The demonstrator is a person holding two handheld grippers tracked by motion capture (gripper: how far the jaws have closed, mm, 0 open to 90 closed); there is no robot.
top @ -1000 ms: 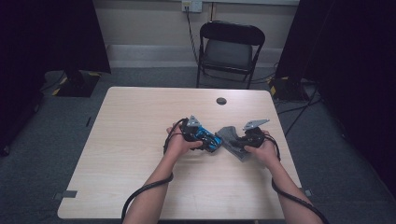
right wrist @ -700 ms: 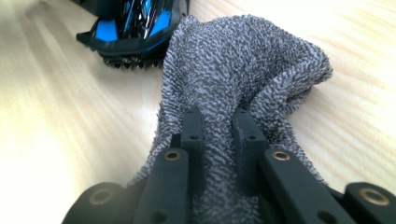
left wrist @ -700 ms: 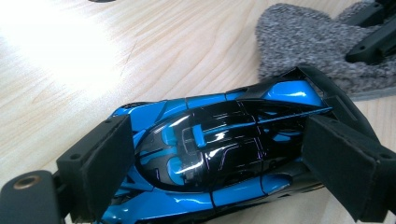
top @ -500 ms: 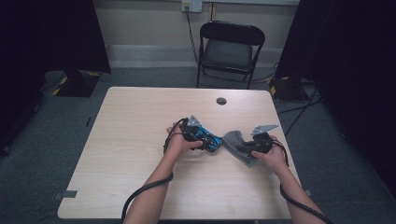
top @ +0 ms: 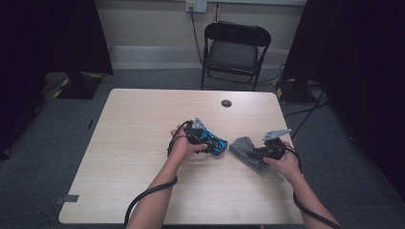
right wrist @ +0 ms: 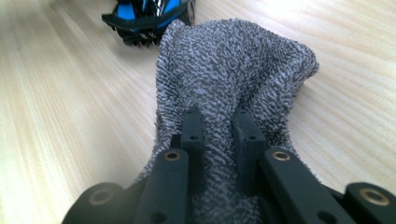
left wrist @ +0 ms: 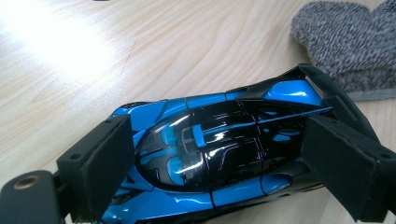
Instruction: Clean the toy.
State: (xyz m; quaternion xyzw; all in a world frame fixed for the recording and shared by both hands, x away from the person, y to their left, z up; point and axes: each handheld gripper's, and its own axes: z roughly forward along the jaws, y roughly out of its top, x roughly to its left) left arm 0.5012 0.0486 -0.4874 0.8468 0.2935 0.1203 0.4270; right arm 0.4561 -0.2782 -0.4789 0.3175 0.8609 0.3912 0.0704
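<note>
One glossy blue-and-black toy car [top: 214,141] lies mid-tabletop [top: 143,143], long axis running left-right, clamped in the left hand-held gripper [left wrist: 219,163]; the right hand-held gripper [right wrist: 218,126] pinches a grey cloth [top: 244,149] just right.

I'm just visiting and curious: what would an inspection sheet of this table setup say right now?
Surface: pale wooden table, bare apart from the items below.
Job's things: blue and black toy car beside a grey cloth; the two lie close together, car left of cloth.
Clutter: small dark round thing near the table's far edge.
Grippers: left gripper has its pads on either side of the toy car; right gripper is shut on a fold of the grey cloth.
Cables: a black cable trails from each gripper along the forearm.
Surroundings: folding chair behind the table, dark curtains, grey carpet.
</note>
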